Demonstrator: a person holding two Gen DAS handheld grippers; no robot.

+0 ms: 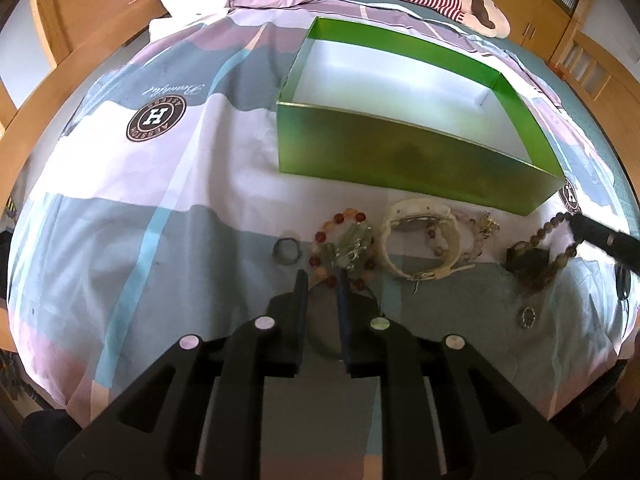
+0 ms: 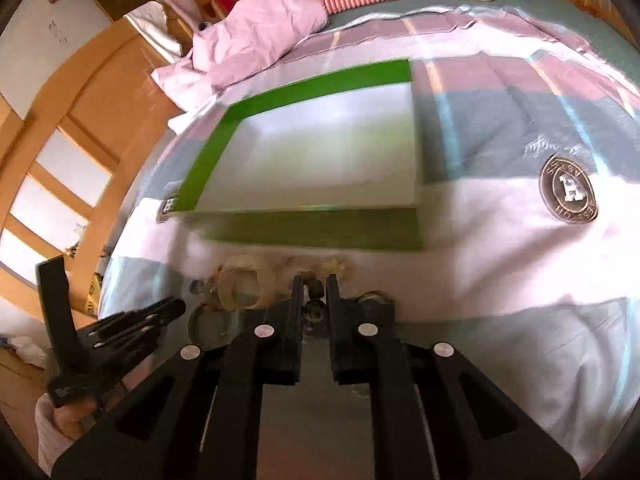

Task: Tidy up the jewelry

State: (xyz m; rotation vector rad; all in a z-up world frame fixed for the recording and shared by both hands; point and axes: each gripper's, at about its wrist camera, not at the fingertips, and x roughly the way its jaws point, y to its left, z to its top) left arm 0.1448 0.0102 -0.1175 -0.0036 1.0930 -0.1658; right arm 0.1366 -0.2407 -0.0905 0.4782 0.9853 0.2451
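Pinching brown beads (image 2: 314, 289), the right tool (image 2: 314, 280) nears the green box (image 2: 320, 232); left tool (image 1: 322, 276) nearly closed.

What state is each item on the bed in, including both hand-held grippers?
Green box: open, nothing visible inside.
Red bead bracelet: on the bedspread, outside the box.
Cream watch: on the bedspread, outside the box.
Small ring: lying flat, apart from the bracelet.
Brown bead string: pinched by the right hand-held gripper.
Left hand-held gripper: nearly closed at the red bracelet's edge; grip unclear.
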